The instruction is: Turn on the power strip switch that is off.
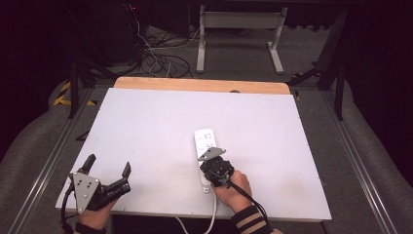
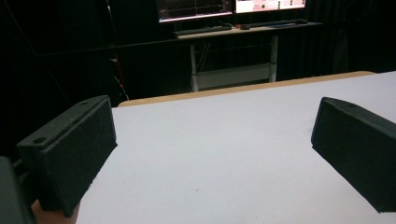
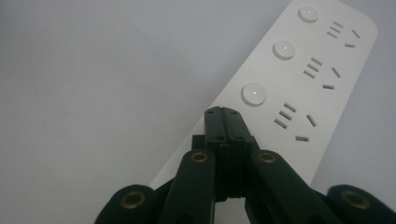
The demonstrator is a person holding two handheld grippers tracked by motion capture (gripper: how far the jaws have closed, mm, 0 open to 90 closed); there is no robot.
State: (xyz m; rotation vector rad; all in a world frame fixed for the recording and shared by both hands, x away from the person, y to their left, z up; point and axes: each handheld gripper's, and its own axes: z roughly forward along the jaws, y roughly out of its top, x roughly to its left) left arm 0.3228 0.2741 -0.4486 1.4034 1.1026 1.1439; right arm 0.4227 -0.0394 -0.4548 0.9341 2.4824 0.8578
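A white power strip lies near the middle of the table. The right gripper, jaws pressed together, hovers over its near end beside a round button. The left gripper rests at the near left corner, jaws wide apart, gripping nothing.

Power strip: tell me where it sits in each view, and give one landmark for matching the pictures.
High view: the white power strip lies right of centre on the white table, its near end under the right gripper.
Left gripper view: not in this picture.
Right gripper view: it runs from bottom centre to upper right, above the shut fingers.
Shared landmark: the white table.
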